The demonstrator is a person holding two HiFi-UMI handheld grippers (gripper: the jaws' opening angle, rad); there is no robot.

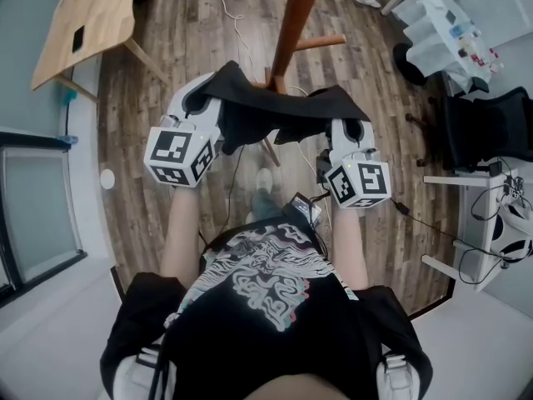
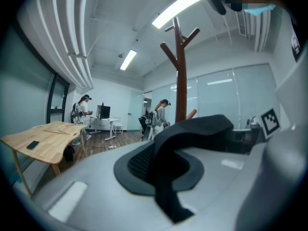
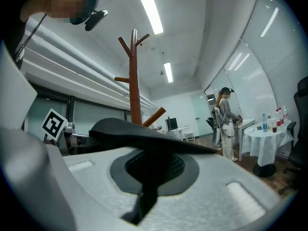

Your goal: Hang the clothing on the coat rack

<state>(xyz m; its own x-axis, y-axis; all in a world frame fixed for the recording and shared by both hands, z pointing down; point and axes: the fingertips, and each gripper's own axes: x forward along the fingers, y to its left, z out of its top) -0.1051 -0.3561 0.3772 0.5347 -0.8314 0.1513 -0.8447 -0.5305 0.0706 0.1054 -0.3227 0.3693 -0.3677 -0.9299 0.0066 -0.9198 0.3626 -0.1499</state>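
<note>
A black garment hangs stretched between my two grippers, just in front of the brown wooden coat rack. My left gripper is shut on the garment's left edge, and the cloth runs out from between its jaws. My right gripper is shut on the right edge, with the cloth pinched in its jaws. The rack rises ahead with bare branched pegs at its top. In the right gripper view the rack stands just left of centre, behind the cloth.
A light wooden table stands at the far left, a white-covered table with bottles at the far right, and a black office chair beside it. People work at desks in the background. A cable trails on the wooden floor.
</note>
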